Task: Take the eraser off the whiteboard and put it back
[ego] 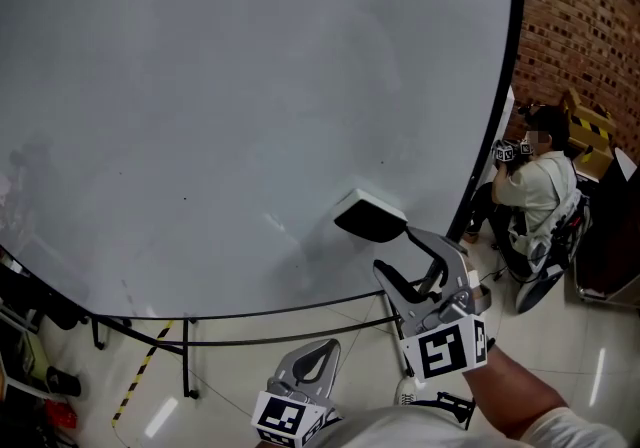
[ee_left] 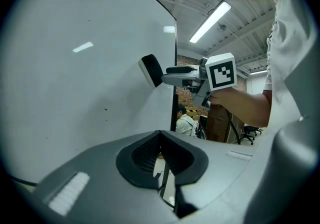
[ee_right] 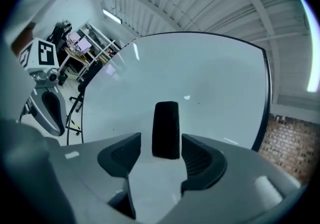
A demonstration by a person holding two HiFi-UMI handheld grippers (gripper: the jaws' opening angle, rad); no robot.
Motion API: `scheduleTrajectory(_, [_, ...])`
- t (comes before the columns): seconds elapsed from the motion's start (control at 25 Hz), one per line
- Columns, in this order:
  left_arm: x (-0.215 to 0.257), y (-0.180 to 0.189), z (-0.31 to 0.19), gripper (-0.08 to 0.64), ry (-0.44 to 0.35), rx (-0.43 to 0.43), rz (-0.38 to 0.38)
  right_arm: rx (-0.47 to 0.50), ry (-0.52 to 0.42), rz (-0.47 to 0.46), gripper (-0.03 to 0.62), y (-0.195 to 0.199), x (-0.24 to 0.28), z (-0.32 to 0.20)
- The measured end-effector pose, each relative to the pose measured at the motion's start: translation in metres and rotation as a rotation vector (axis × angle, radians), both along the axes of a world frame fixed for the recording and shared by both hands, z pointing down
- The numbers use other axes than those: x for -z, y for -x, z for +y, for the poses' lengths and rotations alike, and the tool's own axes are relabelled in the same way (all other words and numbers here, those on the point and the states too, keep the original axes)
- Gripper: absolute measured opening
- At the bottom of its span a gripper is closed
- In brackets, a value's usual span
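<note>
Eraser point(ego: 370, 216) (on whiteboard point(ego: 200, 116)) between right tongs point(ego: 397, 250)

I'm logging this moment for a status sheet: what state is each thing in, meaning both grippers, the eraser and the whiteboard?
Right gripper: open, jaws either side of the eraser with gaps showing, not clamped.
Left gripper: shut, nothing between its jaws.
Eraser: on the whiteboard, not gripped.
Whiteboard: upright, no writing visible.

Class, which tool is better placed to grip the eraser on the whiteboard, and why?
Right. The right tool is open, jaws lined up on the black-and-white block eraser on the white whiteboard; the left tool is shut, lower, farther off.
</note>
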State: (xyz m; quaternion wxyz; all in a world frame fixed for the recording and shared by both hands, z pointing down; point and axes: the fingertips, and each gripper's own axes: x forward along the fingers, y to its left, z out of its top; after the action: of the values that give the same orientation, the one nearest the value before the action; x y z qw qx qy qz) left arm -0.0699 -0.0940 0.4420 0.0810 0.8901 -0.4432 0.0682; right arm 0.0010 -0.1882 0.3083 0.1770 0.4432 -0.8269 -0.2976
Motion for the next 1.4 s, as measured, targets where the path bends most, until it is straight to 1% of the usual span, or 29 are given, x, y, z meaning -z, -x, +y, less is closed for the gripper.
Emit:
scheduleTrajectory(0.16, [0.002,0.008,0.002,0.017,-0.003,0.014,-0.009,-0.013,-0.034,0.025,0.274,0.01,0.007,-0.009])
scheduleTrajectory(0.36, [0.001,0.014,0.006,0.017,-0.003,0.025,-0.013,-0.021,-0.068,0.045,0.284,0.02,0.014,-0.015])
scheduleTrajectory(0.48, [-0.001,0.014,0.009,0.017,-0.001,0.023,-0.018,-0.032,-0.092,0.054,0.284,0.025,0.018,-0.018])
scheduleTrajectory(1.0, [-0.002,0.015,0.006,0.017,0.007,0.025,-0.016,-0.111,-0.103,0.071,0.282,0.033,0.018,-0.043])
scheduleTrajectory(1.04, [-0.003,0.015,0.005,0.017,0.01,0.026,-0.016,-0.116,-0.105,0.072,0.276,0.032,0.018,-0.044])
scheduleTrajectory(1.08, [-0.003,0.015,0.005,0.017,0.011,0.027,-0.015,-0.119,-0.108,0.071,0.255,0.031,0.018,-0.045])
scheduleTrajectory(1.4, [-0.004,0.016,0.002,0.017,0.01,0.026,-0.017,-0.111,-0.094,0.058,0.245,0.031,0.018,-0.045])
